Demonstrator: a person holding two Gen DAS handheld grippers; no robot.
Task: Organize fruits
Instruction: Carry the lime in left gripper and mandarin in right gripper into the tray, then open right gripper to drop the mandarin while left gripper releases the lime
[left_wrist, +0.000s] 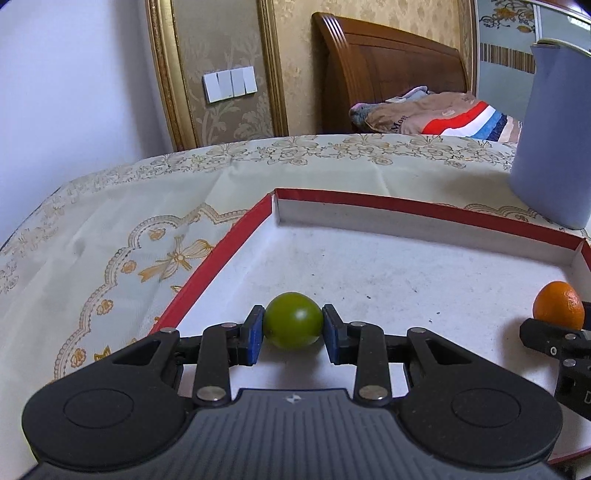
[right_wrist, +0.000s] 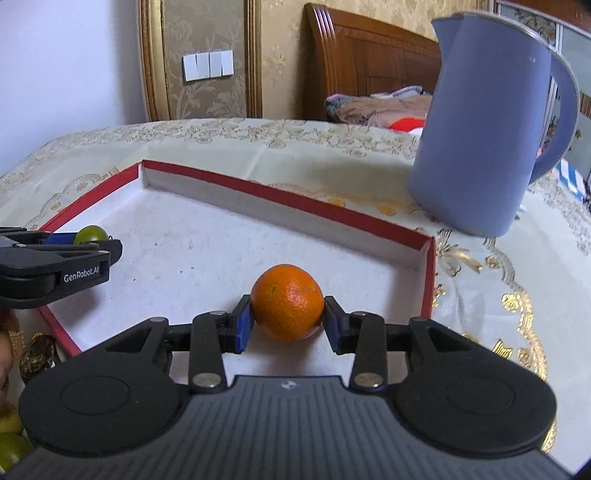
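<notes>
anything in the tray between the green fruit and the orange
Nothing: bare white tray floor separates the green fruit from the orange, clearest in the right wrist view.

The white floor of the red-rimmed tray lies open between the two tools and up to its low far wall, while the blue jug blocks the counter beyond its right corner.

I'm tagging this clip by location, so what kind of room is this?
Most likely a bedroom: a wooden headboard with folded bedding stands behind the cloth-covered table, against patterned wallpaper.
</notes>
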